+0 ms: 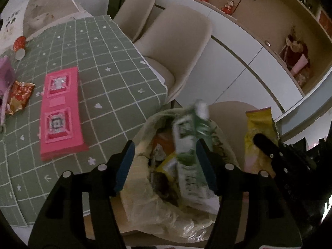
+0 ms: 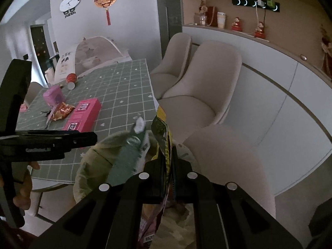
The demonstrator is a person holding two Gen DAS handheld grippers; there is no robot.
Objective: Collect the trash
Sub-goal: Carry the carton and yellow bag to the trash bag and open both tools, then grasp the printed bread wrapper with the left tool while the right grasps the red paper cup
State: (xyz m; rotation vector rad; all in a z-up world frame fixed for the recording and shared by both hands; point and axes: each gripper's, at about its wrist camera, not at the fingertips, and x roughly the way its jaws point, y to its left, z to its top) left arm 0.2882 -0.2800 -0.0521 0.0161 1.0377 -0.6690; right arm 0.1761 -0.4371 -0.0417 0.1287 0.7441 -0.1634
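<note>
Left claw hangs over the mouth of the trash bag, jaws spread wide apart, and the green-and-white carton sits between them, tilted, white cap uppermost, its lower end down inside the bag among other wrappers. Whether the right-hand pad touches the carton's side, I cannot tell; the left-hand pad stands clear of it.

Over on the right, the right claw is clamped tight on a yellow snack wrapper, the packet pinched flat between the fingers and sticking up above them, right beside the bag's opening. From the left camera that same yellow wrapper shows just to the right of the bag.

Back on the bench, with its green checked cloth, more is waiting: a pink box lying flat, an orange-red crumpled wrapper near the left edge, a lilac pack just beside that, and a red paper cup tipped on its side farther back. Beige chairs stand along the bench's far side.
</note>
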